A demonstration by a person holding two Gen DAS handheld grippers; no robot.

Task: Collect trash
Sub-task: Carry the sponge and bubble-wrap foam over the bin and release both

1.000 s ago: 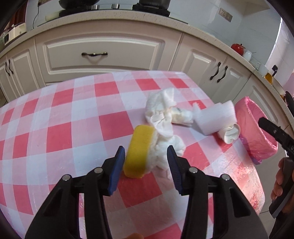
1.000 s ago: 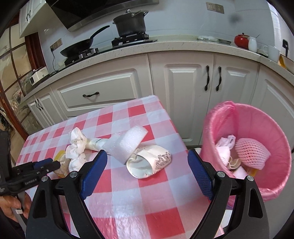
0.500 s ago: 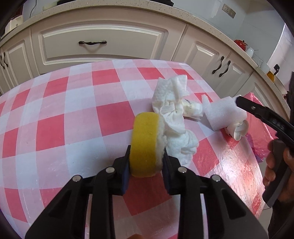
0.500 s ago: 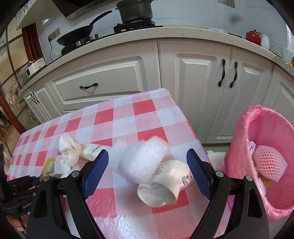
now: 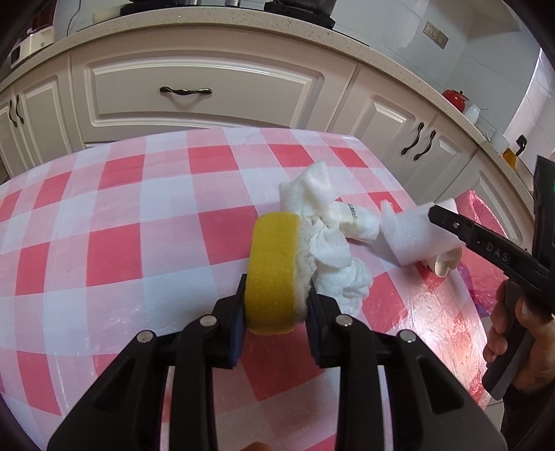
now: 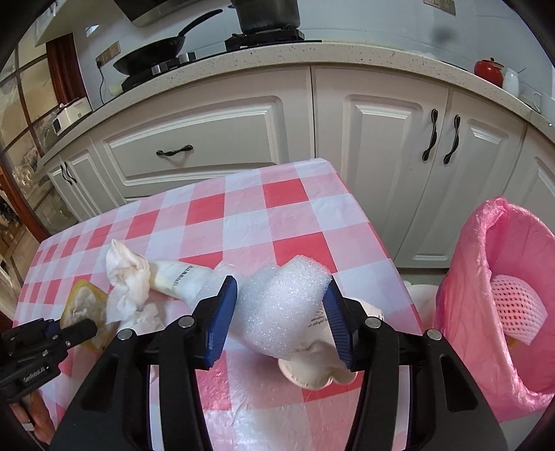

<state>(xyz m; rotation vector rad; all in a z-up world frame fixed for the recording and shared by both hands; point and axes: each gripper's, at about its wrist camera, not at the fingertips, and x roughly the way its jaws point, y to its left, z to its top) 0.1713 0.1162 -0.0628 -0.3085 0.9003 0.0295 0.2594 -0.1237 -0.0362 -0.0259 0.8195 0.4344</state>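
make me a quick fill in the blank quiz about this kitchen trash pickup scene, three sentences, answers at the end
1. The left gripper is shut on a round ____ sponge.
2. The right gripper is closing around a piece of white ____.
3. The bin beside the table is lined with a ____ bag.

Answers: yellow; foam; pink

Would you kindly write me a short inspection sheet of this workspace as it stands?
Surface: checked tablecloth on the table.
Job's things: yellow sponge, crumpled tissue, white foam sheet, paper cup, pink bin holding trash.
Clutter: nothing seen.
Grippers: left gripper shut on the sponge; right gripper closing, pads beside the foam.
Cables: one at the stove.
Surroundings: white cabinets, pan, pot.
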